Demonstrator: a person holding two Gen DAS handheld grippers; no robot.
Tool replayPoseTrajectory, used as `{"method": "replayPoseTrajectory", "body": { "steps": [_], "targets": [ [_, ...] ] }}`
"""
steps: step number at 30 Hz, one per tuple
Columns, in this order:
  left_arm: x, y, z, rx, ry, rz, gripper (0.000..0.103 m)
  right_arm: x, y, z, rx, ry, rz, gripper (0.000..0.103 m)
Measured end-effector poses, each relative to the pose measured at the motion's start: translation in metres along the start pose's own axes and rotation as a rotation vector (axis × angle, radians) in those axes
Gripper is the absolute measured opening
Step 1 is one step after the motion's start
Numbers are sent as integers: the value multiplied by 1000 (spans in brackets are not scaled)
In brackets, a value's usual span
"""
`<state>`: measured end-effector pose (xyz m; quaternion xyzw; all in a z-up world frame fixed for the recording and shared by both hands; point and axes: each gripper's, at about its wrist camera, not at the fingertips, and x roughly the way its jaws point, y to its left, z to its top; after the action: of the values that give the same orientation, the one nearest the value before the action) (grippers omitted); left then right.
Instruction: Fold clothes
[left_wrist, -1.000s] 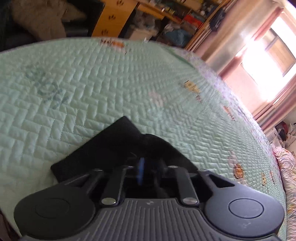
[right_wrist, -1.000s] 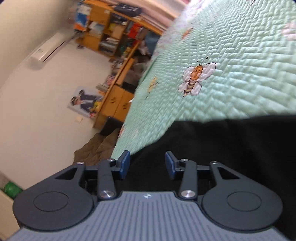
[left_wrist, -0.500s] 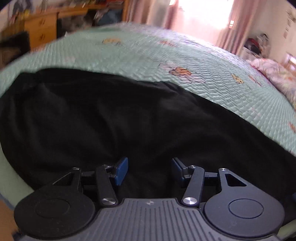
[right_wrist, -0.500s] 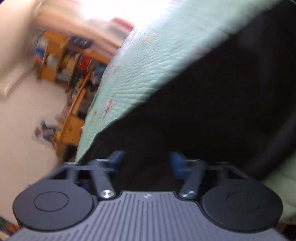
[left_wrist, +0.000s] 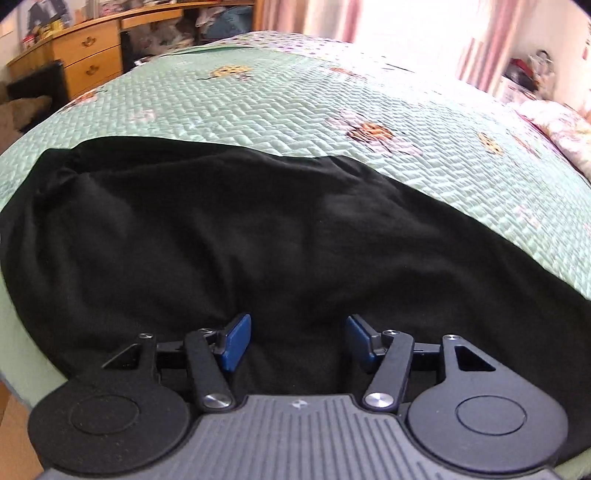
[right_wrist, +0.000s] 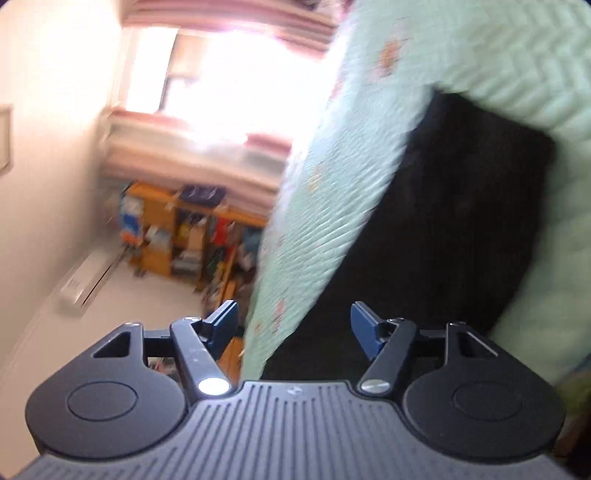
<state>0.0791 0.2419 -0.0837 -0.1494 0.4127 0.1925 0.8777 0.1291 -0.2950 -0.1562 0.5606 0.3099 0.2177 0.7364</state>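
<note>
A black garment (left_wrist: 229, 236) lies spread and rumpled across the near part of a mint-green quilted bedspread (left_wrist: 303, 96). My left gripper (left_wrist: 298, 341) hovers over the garment's near edge; its jaws are opening and its blue pads (left_wrist: 236, 341) press on nothing. In the tilted, blurred right wrist view the same black garment (right_wrist: 454, 206) lies on the bedspread (right_wrist: 332, 206). My right gripper (right_wrist: 293, 328) sits at the garment's edge, its jaws opening wide, with no cloth pinched between them.
A wooden desk with drawers (left_wrist: 88, 55) stands beyond the bed's far left corner. Pink curtains and a bright window (left_wrist: 388, 22) are at the back. A floral pillow (left_wrist: 554, 122) lies at the right. Wooden shelves (right_wrist: 184, 229) with clutter show in the right wrist view.
The left gripper went from bunched dark cloth between narrow fingers to wider fingers over the spread garment. The right view rolled and swung, and its fingers now stand much wider apart.
</note>
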Motion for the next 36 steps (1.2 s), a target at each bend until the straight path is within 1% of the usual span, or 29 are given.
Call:
{"method": "replayPoseTrajectory", "body": {
  "steps": [1,2,3,4,6,8,11,13,15,16,18,19,20,22,23,24,25,26,27,28,29,30,31,33,35,36],
  "targets": [
    [-2,-2,0,-18,3,13,61,1,-10,3,40,-4,-46,66],
    [-5,-4,1,-35,5,17,61,2,-19,4,69,-11,-42,57],
    [-9,-7,1,-49,4,6,61,2,-22,4,85,-15,-27,56],
    [-13,-11,1,-57,2,-11,61,2,-20,5,74,-13,-31,57],
    [-23,-26,-1,-30,0,-30,61,3,-12,5,41,-5,-47,58],
    [-31,-46,-5,23,4,-52,62,2,-4,5,8,1,-58,68],
    [-41,-81,-15,112,18,-106,68,1,8,3,-30,8,-68,77],
    [-48,-106,-24,180,15,-145,70,2,18,4,-60,9,-77,79],
    [-53,-131,-36,266,9,-177,76,1,33,2,-125,13,-113,80],
    [-53,-143,-42,314,5,-182,77,-1,42,2,-186,19,-144,81],
    [-50,-160,-55,395,3,-167,79,5,62,-7,-329,15,-176,81],
    [-45,-163,-59,409,15,-150,79,6,69,-12,-392,12,-186,82],
    [-40,-161,-62,403,35,-139,79,9,73,-17,-448,16,-188,83],
    [-27,-154,-64,367,79,-135,79,16,71,-18,-474,39,-170,83],
    [-23,-150,-65,354,85,-138,83,20,69,-18,-483,51,-159,83],
    [-21,-146,-65,350,81,-138,87,22,58,-13,-448,59,-166,83],
    [-20,-144,-66,352,77,-133,88,24,46,-8,-404,66,-175,83],
    [-19,-142,-66,353,76,-126,89,22,33,-1,-350,64,-171,80],
    [-18,-141,-66,353,77,-117,90,20,19,5,-294,60,-164,75],
    [-18,-140,-65,353,79,-108,91,14,12,11,-242,51,-143,62],
    [-18,-138,-65,350,83,-98,93,7,7,16,-190,41,-120,59],
    [-19,-138,-63,344,89,-87,93,0,1,21,-138,31,-97,59],
    [-20,-137,-62,339,95,-77,93,-5,2,24,-128,22,-93,59],
    [-24,-136,-60,338,103,-60,92,-13,5,27,-122,5,-92,63],
    [-24,-131,-56,328,109,-47,92,-20,9,29,-127,-8,-95,70],
    [-24,-128,-54,320,111,-42,92,-21,12,27,-138,-9,-103,72]
  ]
}}
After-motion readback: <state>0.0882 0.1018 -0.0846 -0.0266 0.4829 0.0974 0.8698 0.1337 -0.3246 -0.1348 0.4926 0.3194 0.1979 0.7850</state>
